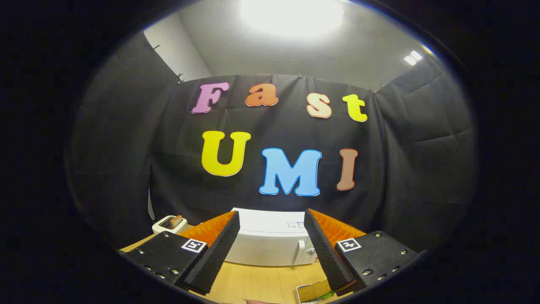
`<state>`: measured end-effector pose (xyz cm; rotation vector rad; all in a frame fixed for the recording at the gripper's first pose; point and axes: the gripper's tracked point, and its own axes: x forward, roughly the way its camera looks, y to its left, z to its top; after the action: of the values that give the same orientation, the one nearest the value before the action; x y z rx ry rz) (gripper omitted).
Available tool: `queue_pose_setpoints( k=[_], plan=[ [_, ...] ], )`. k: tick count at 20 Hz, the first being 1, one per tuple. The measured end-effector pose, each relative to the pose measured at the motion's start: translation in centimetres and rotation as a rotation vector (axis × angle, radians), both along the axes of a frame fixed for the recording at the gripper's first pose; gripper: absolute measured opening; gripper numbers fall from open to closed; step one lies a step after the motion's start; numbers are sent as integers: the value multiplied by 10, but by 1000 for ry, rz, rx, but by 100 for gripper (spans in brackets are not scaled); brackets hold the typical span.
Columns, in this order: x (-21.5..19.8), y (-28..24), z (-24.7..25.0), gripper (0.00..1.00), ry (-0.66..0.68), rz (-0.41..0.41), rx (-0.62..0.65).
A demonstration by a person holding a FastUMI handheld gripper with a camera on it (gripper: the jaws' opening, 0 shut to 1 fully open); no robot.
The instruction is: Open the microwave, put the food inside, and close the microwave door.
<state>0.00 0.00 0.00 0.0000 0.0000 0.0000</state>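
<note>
Jaws apart before closed microwave [270, 240]

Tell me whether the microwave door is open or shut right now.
Shut. The microwave, beyond the open gripper, shows its door flush with the front, handle beside the controls.

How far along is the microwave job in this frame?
Done: nothing visible. The white microwave stands beyond the fingers on the wooden table, door apparently shut.
In hand: nothing. The gripper is open, fingers apart and empty, pointing at the microwave.
Left: open the door, load the plate of food lying by the right finger, close up. A toaster stands left of the microwave.
</note>
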Motion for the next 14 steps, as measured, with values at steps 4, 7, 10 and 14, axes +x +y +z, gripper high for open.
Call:
queue_pose_setpoints(
  k=[4, 7, 10, 14],
  plan=[
    [3, -2, 4, 97, -18, -11, -2],
    [2, 0, 2, 97, -11, -4, 8],
    [4, 0, 0, 97, 1, -2, 15],
    [7, 0, -8, 97, 24, 7, 22]
  ],
)
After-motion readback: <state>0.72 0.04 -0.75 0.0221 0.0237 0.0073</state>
